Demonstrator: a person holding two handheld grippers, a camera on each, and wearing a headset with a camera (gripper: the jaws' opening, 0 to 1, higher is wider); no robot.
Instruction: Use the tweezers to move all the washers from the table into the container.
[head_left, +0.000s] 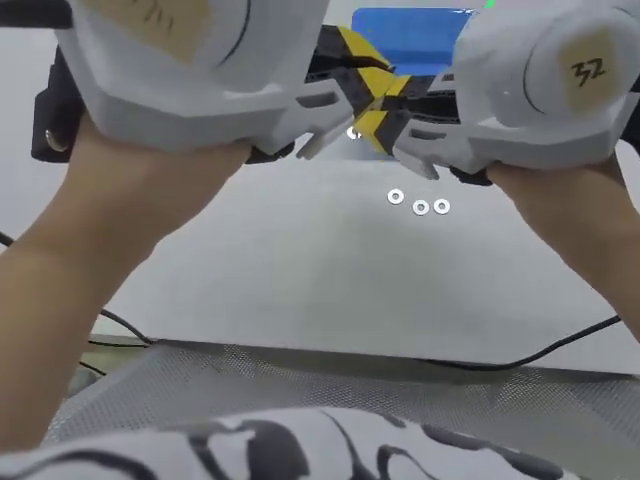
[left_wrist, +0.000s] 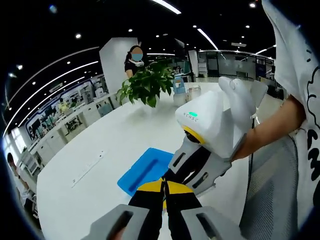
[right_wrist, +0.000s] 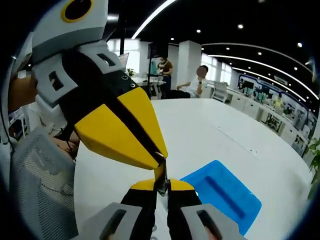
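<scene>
Washers (head_left: 420, 207), three in number, were observed lying flat in a short row on the white surface (head_left: 300, 270), well in from its near edge. A blue container (head_left: 405, 35) was noted beyond them, farther from that edge. Both claws were held above the surface, tips meeting. The right claw (right_wrist: 161, 186) was found closed on a thin metal strip, taken to be the tweezers (right_wrist: 160, 174). The left claw (left_wrist: 164, 190) was found closed; whether it also pinched the strip could not be determined.
</scene>
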